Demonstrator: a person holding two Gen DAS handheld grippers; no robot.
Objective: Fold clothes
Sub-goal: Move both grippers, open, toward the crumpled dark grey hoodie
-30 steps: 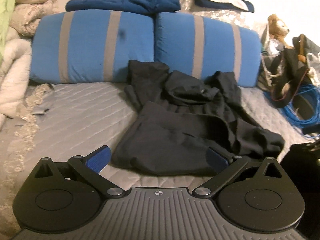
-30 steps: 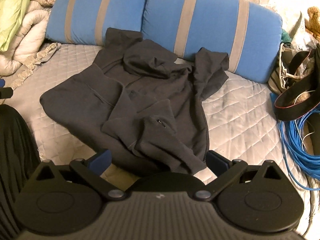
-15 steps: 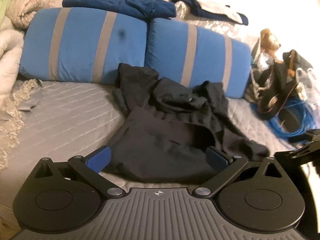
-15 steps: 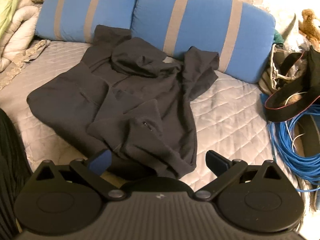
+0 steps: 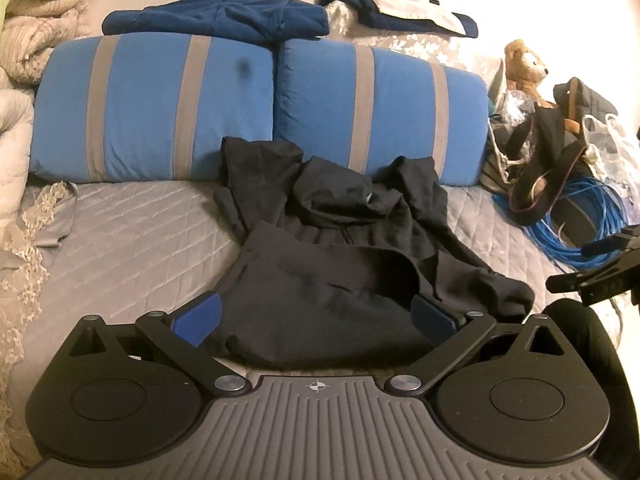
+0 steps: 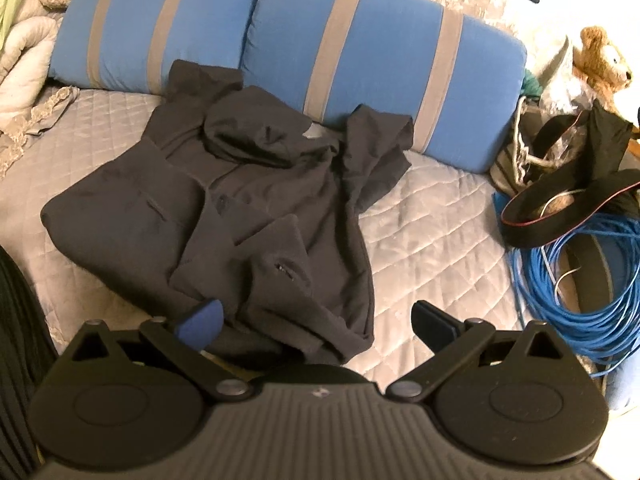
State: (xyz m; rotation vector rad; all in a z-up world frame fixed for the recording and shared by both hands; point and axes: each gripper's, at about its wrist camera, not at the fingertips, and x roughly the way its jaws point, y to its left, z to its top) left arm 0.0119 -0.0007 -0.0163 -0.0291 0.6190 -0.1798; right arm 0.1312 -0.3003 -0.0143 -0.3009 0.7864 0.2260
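A dark hooded sweatshirt (image 5: 340,268) (image 6: 248,200) lies crumpled on the grey quilted bed (image 5: 132,232) (image 6: 432,216), its hood toward the pillows and one sleeve bunched at the near right. My left gripper (image 5: 316,316) hovers open over the garment's near hem, nothing between its blue pads. My right gripper (image 6: 316,320) is open too, above the bunched sleeve at the near right edge of the garment. The right gripper's tip also shows at the right edge of the left wrist view (image 5: 600,276).
Two blue pillows with grey stripes (image 5: 256,108) (image 6: 280,48) line the back. Folded blue clothes (image 5: 216,20) rest on top. A blue cable coil (image 5: 576,228) (image 6: 580,280), bags and straps (image 6: 568,200) and a teddy bear (image 5: 524,64) crowd the right. Blankets (image 5: 20,60) pile at left.
Both grippers have shifted slightly over the bed edge; the left view swung back leftward and the right view moved right. Both stay open and the sweatshirt lies unmoved.
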